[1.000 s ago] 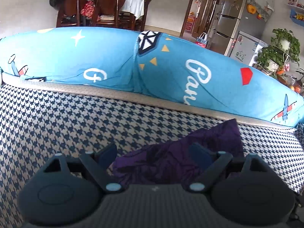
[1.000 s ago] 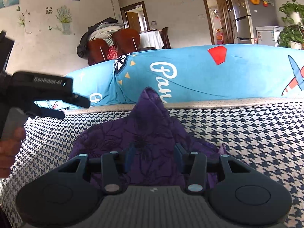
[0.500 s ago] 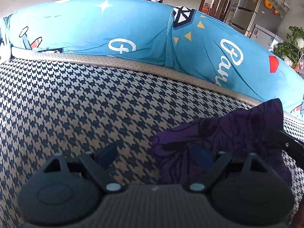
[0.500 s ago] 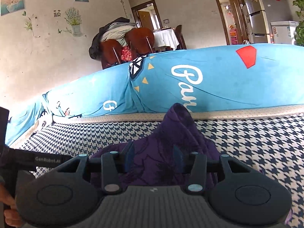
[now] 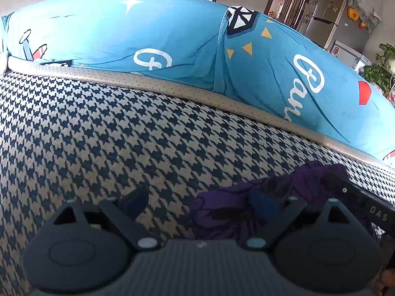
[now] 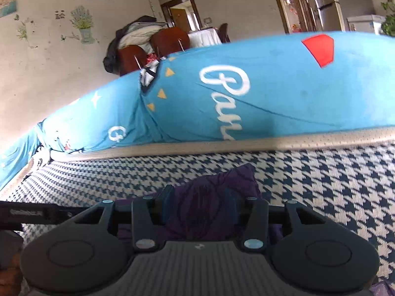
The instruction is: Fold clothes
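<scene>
- While my right gripper [image 6: 200,204] is clenched on a raised bunch of the purple garment [image 6: 212,197], my left gripper [image 5: 197,201] stands released — its jaws have just been opening wider, and only the garment's near edge lies between them, pressed by neither pad.
- Location of the work: the purple garment [image 5: 271,197] sits crumpled on the houndstooth cushion [image 5: 123,135], in front of the pale trim strip [image 5: 172,86] and the blue printed cover [image 5: 172,37] that rises behind it. Cloth peaks above my right fingers, so I judge that part is lifted off the seat and not lying flat.
- Position of the tools: in the left wrist view my right tool's dark body enters at the right edge, close beside the cloth; in the right wrist view my left tool shows as a dark bar at the left edge. Both tools are near each other at the same bundle.
- Reason for the arrangement, as I judge it: one tool holds a point of the fabric up so the rest hangs loose, while the open one lines up on a free edge for a second hold — two holds are needed to spread the piece.
- Progress: no fold is visible yet; the garment is a heap.
- Risk: open jaws may catch several layers at once.
</scene>
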